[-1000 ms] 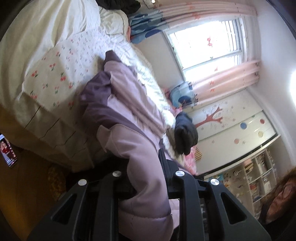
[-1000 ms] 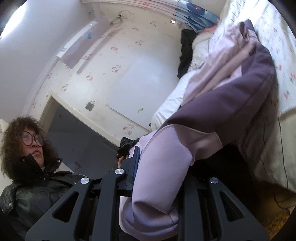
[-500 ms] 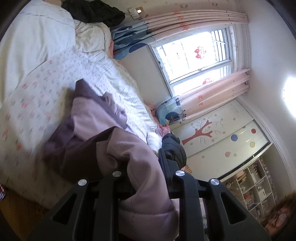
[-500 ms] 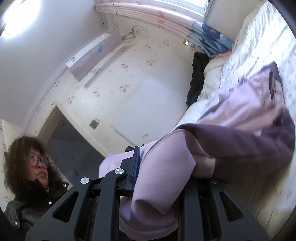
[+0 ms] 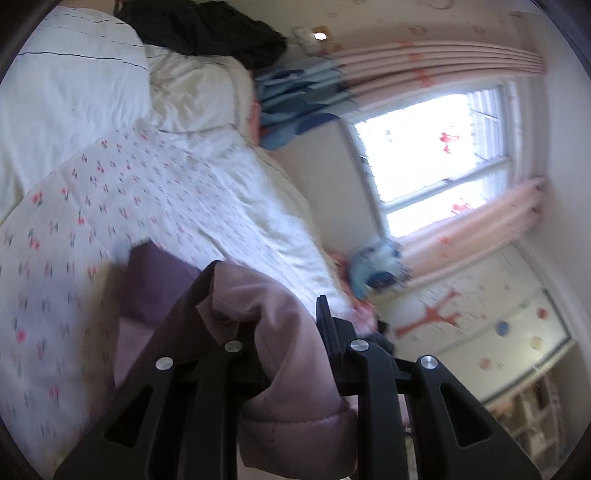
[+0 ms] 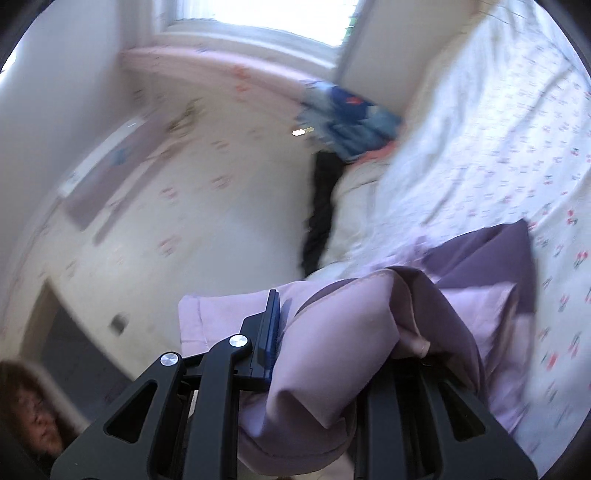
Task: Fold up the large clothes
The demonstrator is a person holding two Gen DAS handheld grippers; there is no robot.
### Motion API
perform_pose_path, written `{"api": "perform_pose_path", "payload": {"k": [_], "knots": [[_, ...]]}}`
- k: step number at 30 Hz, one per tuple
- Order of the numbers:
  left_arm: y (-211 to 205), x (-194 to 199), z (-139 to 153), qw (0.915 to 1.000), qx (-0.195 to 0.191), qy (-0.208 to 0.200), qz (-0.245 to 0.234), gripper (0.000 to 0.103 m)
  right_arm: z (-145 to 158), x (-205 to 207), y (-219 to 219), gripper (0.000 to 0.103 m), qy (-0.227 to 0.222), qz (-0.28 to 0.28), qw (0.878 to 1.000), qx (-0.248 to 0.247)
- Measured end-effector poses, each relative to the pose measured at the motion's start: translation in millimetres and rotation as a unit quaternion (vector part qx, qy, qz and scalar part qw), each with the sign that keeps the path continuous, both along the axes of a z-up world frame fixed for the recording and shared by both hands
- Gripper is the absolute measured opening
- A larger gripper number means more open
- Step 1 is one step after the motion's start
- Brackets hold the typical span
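A padded lilac and purple jacket [image 5: 288,350] is bunched between the fingers of my left gripper [image 5: 284,332], which is shut on its thick quilted edge. More of that jacket [image 6: 332,350] fills the right wrist view, where my right gripper [image 6: 332,339] is shut on another fold. The darker purple panel [image 6: 487,258] trails onto the flowered bedspread [image 6: 498,147]. The bedspread [image 5: 110,206] also lies under the jacket in the left wrist view. Cloth hides the left finger of the left gripper and the right finger of the right gripper.
A white duvet [image 5: 74,85] and a black garment [image 5: 207,29] lie at the bed's head. Beyond the bed are a bright window [image 5: 436,155], pink curtains [image 5: 480,229] and a wardrobe with a tree picture [image 5: 480,325]. A person's head [image 6: 33,406] shows at the lower left.
Both grippers have swept the jacket up and across over the bed. Less of the jacket trails out ahead of them, and more of the bedspread and window has come into view.
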State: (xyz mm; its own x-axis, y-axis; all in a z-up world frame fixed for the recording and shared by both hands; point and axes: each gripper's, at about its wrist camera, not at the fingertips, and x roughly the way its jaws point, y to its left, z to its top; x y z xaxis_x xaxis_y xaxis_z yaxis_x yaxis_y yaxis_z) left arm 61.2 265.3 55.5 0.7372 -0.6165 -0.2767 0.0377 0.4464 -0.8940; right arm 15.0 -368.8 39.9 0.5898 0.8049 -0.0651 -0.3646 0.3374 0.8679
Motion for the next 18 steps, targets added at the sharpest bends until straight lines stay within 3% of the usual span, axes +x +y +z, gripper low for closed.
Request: {"api": "perform_pose_path", "payload": {"k": [4,7,8,10,12,14,15,17,18], "knots": [[-10.6,52.6,-40.8,0.9977,0.033,0.051,0.032,0.022,-45.4,48.0,1.1,0.019,0.065,-0.033,0.997,-0.028],[-21.4,78.4,-80.0,0.9908,0.078,0.095,0.055,0.023,-76.3,75.2,3.3,0.020,0.120,-0.046,0.991,-0.034],[-26.6,84.9,-92.9,0.9870,0.100,0.114,0.053,0.023,-83.5,82.4,2.7,0.020,0.139,-0.045,0.989,-0.034],[-28.7,87.9,-111.2,0.9842,0.103,0.134,0.052,0.023,-86.4,92.1,2.0,0.022,0.159,-0.038,0.986,-0.029],[-21.0,85.6,-114.4,0.9872,0.074,0.132,0.050,0.025,-78.9,91.4,2.8,0.029,0.159,-0.032,0.986,-0.030],[-6.6,80.9,-111.5,0.9908,0.001,0.128,0.045,0.035,-70.2,81.2,-0.2,0.057,0.144,-0.026,0.989,-0.010],[-0.8,77.7,-107.5,0.9907,-0.029,0.126,0.042,0.038,-63.7,75.7,-1.9,0.062,0.137,-0.029,0.990,0.000],[10.5,70.7,-95.4,0.9879,-0.092,0.117,0.042,0.056,-51.9,64.5,-7.3,0.077,0.120,-0.041,0.992,0.024],[14.4,65.7,-85.1,0.9861,-0.115,0.110,0.047,0.058,-45.6,60.1,-10.4,0.081,0.112,-0.049,0.992,0.034]]}}
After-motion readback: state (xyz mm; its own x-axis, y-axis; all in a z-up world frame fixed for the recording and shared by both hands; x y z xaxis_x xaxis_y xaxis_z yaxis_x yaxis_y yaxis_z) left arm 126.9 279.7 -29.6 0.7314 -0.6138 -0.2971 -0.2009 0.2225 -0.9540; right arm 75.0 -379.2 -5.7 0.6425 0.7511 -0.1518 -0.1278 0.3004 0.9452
